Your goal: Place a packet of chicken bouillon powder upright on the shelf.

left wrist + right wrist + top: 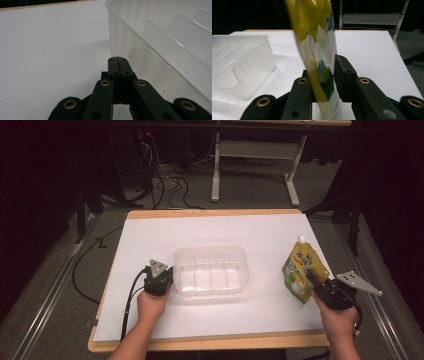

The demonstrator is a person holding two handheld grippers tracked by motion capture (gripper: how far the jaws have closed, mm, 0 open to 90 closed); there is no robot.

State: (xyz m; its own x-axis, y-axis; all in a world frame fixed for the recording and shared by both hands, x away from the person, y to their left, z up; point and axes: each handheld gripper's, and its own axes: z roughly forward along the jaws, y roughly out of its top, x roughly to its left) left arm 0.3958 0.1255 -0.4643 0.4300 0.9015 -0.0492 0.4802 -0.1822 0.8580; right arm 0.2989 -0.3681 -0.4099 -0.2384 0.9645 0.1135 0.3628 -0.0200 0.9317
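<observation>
Jaws of my right gripper [314, 279] clamp the yellow-green spouted drink pouch [300, 270] upright at four o'clock on the white surface [150, 235]; my left gripper [161, 279], jaws closed empty, steadies beside the clear plastic divided bin [211, 270]. Next, I judge, lift the pouch toward nine o'clock and lower it into a slot.

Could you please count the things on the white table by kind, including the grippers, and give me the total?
Clear plastic bin with dividers: 1
Yellow-green drink pouch with a white cap: 1
Gripper: 2, the left gripper shut beside the bin, the right gripper shut on the pouch
Total: 4
</observation>
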